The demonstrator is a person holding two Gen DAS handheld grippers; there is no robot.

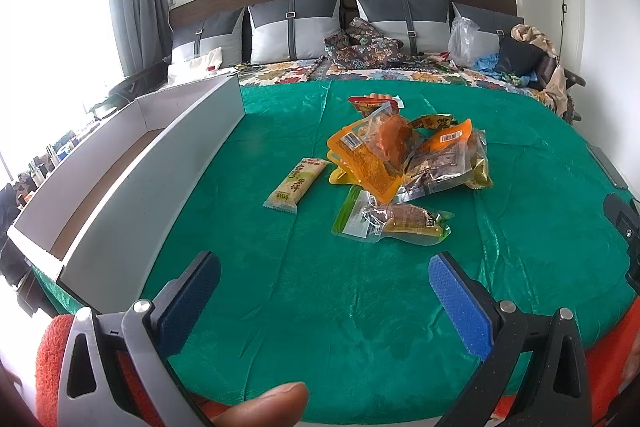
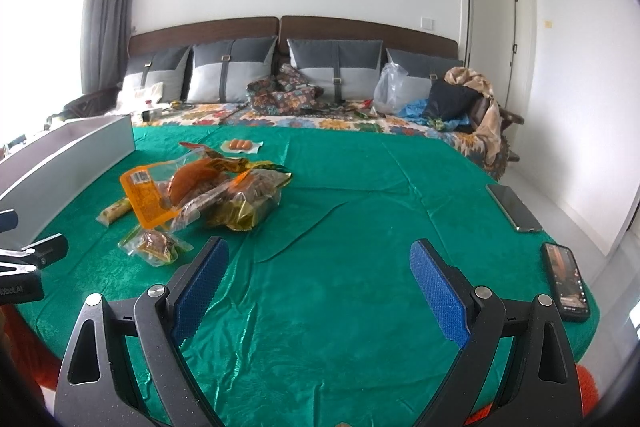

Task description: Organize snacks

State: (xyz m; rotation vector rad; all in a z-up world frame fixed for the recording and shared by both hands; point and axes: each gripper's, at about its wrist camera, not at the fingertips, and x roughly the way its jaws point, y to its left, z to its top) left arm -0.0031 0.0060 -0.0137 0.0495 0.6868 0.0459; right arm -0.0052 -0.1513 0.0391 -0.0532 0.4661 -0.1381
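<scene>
- Grabbing into the snack pile (image 1: 404, 155) risks dragging several packets at once, I judge, because the orange pouch (image 1: 372, 157) leans on the clear-wrapped packets beneath it and the wrappers overlap.
- Slippery film could slide out of the blue pads (image 1: 460, 311) if a pinch lands on a loose corner, and the wrinkled green cloth (image 1: 320, 307) could get caught with a flat packet.
- Two phones (image 2: 514, 207) lie on the cloth at the right edge; a wide swing of the right gripper (image 2: 320, 291) might knock them.
- Both grippers hover spread wide and hold nothing: the left gripper (image 1: 324, 311) has its jaws parted above bare cloth, the right likewise.
- The pile sits ahead of the left gripper, slightly to its right, apart from it; the beige bar (image 1: 296, 185) and the green-edged packet (image 1: 392, 221) lie nearest.
- From the right gripper, the pile is ahead and to its left.
- The white box (image 1: 132, 187) stands along the left side, beside the left gripper, likely the destination.
</scene>
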